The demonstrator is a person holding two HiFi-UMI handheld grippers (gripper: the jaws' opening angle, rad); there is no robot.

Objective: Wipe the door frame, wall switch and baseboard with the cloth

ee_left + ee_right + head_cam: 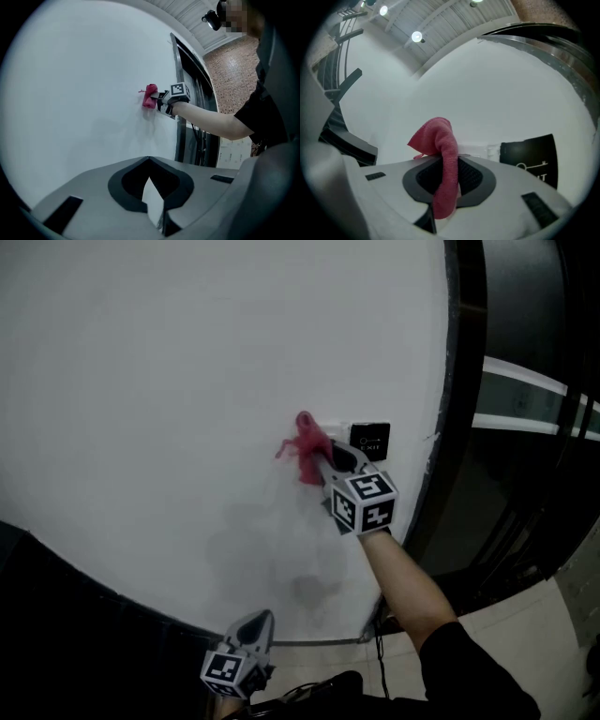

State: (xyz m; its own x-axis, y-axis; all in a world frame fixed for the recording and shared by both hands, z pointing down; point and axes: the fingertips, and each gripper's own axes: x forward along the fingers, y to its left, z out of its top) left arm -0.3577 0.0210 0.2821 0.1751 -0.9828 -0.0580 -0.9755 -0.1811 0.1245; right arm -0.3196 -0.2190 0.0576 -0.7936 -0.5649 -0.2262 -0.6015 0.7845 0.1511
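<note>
A red cloth (305,446) is bunched against the white wall (169,381), and my right gripper (323,457) is shut on it. In the right gripper view the cloth (440,140) hangs down between the jaws of the right gripper (449,157). It touches the wall just left of a white switch plate (476,149) and a black panel (529,154). The black panel (369,438) sits close to the dark door frame (459,381). My left gripper (253,629) is held low, away from the wall, jaws together and empty. From the left gripper (152,187) I see the cloth (150,96) far off.
The wall meets a dark band (94,606) along its foot at the lower left. A black cable (379,645) hangs near the bottom of the door frame. Pale floor tiles (525,634) lie at the lower right, beside dark glass doors (525,456).
</note>
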